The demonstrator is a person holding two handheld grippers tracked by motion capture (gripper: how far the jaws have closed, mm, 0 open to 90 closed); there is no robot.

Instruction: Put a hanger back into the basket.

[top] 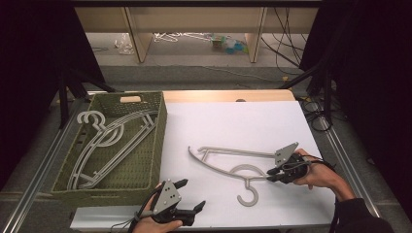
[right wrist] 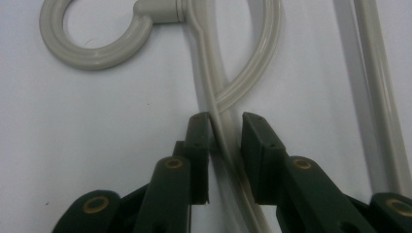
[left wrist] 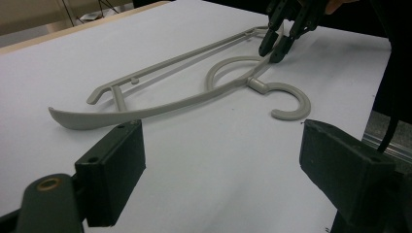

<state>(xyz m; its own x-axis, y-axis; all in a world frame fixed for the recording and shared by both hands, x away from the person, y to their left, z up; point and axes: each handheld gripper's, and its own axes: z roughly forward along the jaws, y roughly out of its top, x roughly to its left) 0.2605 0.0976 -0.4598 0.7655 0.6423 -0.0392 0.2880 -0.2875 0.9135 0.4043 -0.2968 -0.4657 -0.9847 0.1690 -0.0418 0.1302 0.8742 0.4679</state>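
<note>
Two hangers are already in your green basket [top: 145,160], left of frame in the high view; one grey hanger [top: 228,165] lies on the white table [top: 233,121], centre right, with your right gripper [top: 273,175] at its arm. Your left gripper [top: 192,194], bottom centre, is spread wide and empty.

Left gripper view: wide jaws in the foreground, hanger [left wrist: 194,92] beyond them, right gripper [left wrist: 274,48] at upper right.

Right gripper view: narrow jaws straddle the hanger [right wrist: 221,126]; one pad touches, the other shows a gap. Judged stage: grasp forming; lift and basket placement remain.
</note>
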